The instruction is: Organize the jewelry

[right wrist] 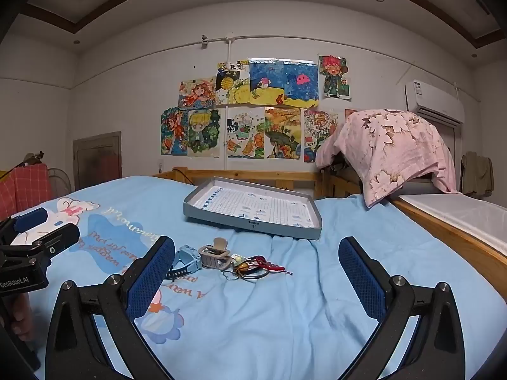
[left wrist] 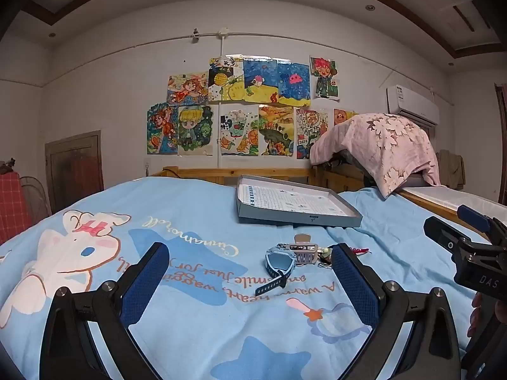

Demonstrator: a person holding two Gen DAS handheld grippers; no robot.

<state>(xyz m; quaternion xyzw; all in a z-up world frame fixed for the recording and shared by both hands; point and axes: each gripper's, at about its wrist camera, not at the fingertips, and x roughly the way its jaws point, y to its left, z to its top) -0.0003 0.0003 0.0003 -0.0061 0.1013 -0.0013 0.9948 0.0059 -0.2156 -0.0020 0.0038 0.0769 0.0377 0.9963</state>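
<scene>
Left hand-held gripper [left wrist: 250,272]: jaws spread wide, nothing between the blue pads, held low over the bed [left wrist: 196,209] and pointing slightly down toward the far wall. Right hand-held gripper [right wrist: 256,266]: likewise wide apart and empty, just right of the left one; each shows at the edge of the other's view.

The bed carries a light blue sheet with a cartoon print and lettering. The jewelry lies in one small cluster on the sheet, ahead of both grippers and near them, touched by neither.

Cluster contents, left to right in the right wrist view:
- a blue watch [right wrist: 187,261] with a dark strap trailing toward the near side, its left part hidden behind the right gripper's left finger;
- a beige hair claw clip [right wrist: 214,255], touching or just beside the watch;
- a tangle of small pieces [right wrist: 250,267] comprising metal rings, a yellowish item and a red cord running out to the right. Individual pieces are too small to identify.

Farther off, beyond the cluster, sits a shallow grey box lid [right wrist: 253,224], open side up, with a printed grid sheet inside. It is apart from the jewelry.

Background: wooden bed frame [right wrist: 247,175], a pink floral cloth [right wrist: 389,148] draped at far right, and children's drawings [right wrist: 253,107] on the wall.
</scene>
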